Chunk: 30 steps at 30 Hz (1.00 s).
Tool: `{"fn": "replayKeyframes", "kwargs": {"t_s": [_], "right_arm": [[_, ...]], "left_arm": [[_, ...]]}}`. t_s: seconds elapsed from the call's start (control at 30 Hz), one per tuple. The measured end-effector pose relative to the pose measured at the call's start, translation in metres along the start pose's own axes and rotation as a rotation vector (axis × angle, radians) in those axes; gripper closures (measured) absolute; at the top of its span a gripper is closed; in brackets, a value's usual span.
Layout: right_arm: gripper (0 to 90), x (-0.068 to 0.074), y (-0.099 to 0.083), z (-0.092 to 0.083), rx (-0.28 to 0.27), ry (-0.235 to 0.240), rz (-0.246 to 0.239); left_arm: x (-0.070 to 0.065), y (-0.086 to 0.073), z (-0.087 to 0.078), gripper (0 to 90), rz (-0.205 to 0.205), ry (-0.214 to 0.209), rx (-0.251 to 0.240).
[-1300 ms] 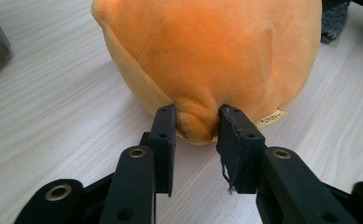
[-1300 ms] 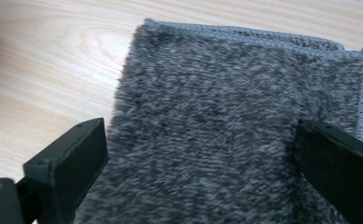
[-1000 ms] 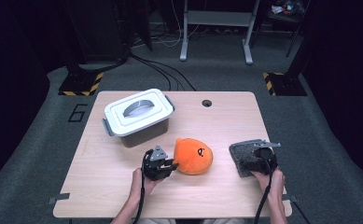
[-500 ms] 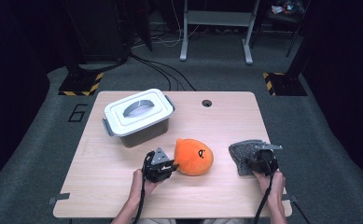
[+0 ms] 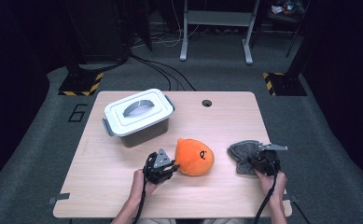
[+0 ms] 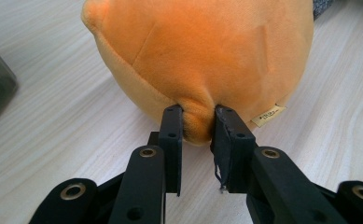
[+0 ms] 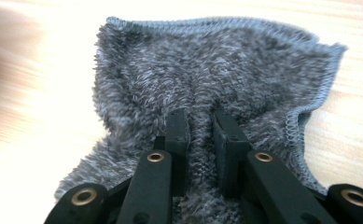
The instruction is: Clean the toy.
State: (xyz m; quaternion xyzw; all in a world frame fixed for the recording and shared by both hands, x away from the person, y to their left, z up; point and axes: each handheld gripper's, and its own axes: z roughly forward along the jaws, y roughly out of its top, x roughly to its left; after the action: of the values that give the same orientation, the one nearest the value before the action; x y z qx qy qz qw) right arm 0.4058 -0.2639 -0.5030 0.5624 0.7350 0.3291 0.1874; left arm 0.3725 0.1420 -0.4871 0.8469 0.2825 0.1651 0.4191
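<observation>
From above, the table (image 5: 123, 186) carries a lidded grey box (image 5: 138, 116) toward its far left, an orange plush (image 5: 194, 157) near the middle and a grey cloth (image 5: 242, 153) to the right of it. The left hand-held gripper (image 5: 172, 164) lies at the plush's near-left edge, touching it, in the same spot as a second ago. The right hand-held gripper (image 5: 255, 160) sits on the near part of the cloth; its jaws have just been closing, and the cloth now looks more bunched toward it than in the earlier picture, where it lay flatter under wide jaws. Plush and box have not shifted.

In the left gripper view, the left hand-held gripper (image 6: 198, 110) has its jaws drawn narrow, pinching a small fold of the plush (image 6: 202, 51) at its lower seam. A little label (image 6: 268, 114) sticks out just to the right of the pinch. The plush rests on the table (image 6: 67, 121).

In the right gripper view, the right hand-held gripper (image 7: 200, 114) stands narrow too, with a ridge of the fuzzy cloth (image 7: 207, 70) gathered between the jaws and pressed by them. The cloth's stitched edge curls up at the far side, and the pale table (image 7: 352, 107) shows around it.
</observation>
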Motion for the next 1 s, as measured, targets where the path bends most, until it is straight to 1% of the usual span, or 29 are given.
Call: {"fn": "replayKeyframes", "kwargs": {"t_s": [0.03,0.07,0.13,0.27,0.4,0.5,0.6,0.7,0.77,0.97,1.0], "right_arm": [[77.9,0.0,0.001,-0.001,-0.007,0.009,0.001],[78.0,0.001,0.003,-0.004,-0.013,0.028,0.014],[77.9,0.003,0.007,-0.008,-0.028,0.051,0.019],[77.8,0.01,0.018,-0.016,-0.056,0.099,0.013],[77.7,0.02,0.029,-0.024,-0.08,0.145,-0.006],[77.5,0.028,0.037,-0.027,-0.092,0.174,-0.021],[77.5,0.036,0.043,-0.03,-0.097,0.203,-0.03],[77.4,0.044,0.049,-0.033,-0.11,0.234,-0.048],[77.4,0.05,0.053,-0.035,-0.114,0.255,-0.057],[77.3,0.065,0.062,-0.037,-0.115,0.283,-0.098],[77.3,0.067,0.064,-0.038,-0.115,0.291,-0.095]], "left_arm": [[0.0,0.001,0.0,73.8,0.008,-0.001,0.007],[-0.001,0.001,0.0,73.8,0.004,0.0,0.002],[-0.001,0.002,0.0,73.8,0.009,0.003,0.005],[-0.002,0.003,0.0,73.7,0.019,0.013,0.016],[-0.003,0.004,0.0,73.7,0.017,0.013,0.018],[-0.002,0.005,0.0,73.6,0.019,0.017,0.025],[-0.003,0.006,0.0,73.6,0.013,0.014,0.019],[-0.003,0.008,0.0,73.5,0.021,0.018,0.024],[-0.003,0.009,0.0,73.6,0.017,0.02,0.022],[-0.003,0.01,0.0,73.6,0.029,0.019,0.031],[-0.003,0.01,0.0,73.6,0.027,0.02,0.03]]}}
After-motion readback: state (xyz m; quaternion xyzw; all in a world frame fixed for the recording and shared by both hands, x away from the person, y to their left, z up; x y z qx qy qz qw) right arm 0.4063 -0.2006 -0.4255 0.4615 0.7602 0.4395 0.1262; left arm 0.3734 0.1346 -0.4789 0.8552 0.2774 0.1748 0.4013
